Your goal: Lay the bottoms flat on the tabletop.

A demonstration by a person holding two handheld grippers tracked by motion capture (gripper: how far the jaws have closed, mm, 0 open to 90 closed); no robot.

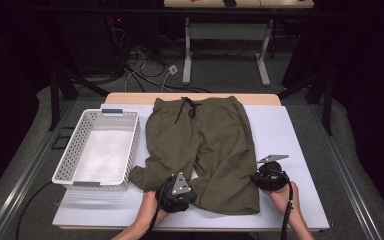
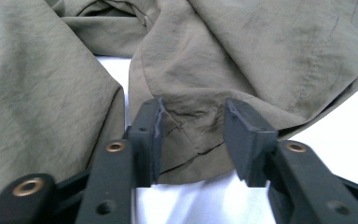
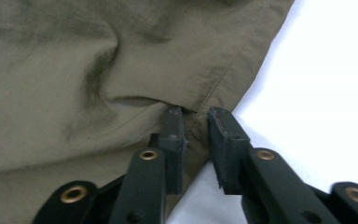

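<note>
Left gripper view: shorts (image 2: 242,60) hem between parted left tongs (image 2: 192,140).

Olive-green shorts (image 1: 207,145), white perforated basket (image 1: 100,150), white table cover (image 1: 280,135).

Shorts (image 1: 207,145) spread flat on the table (image 1: 290,150) — waistband at the far edge, leg hems nearest the person. Basket (image 1: 70,160) just left of them — on the same surface.

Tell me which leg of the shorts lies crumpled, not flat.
The leg beside the basket, at the left claw: it is bunched and skewed. The other leg lies flat.
</note>
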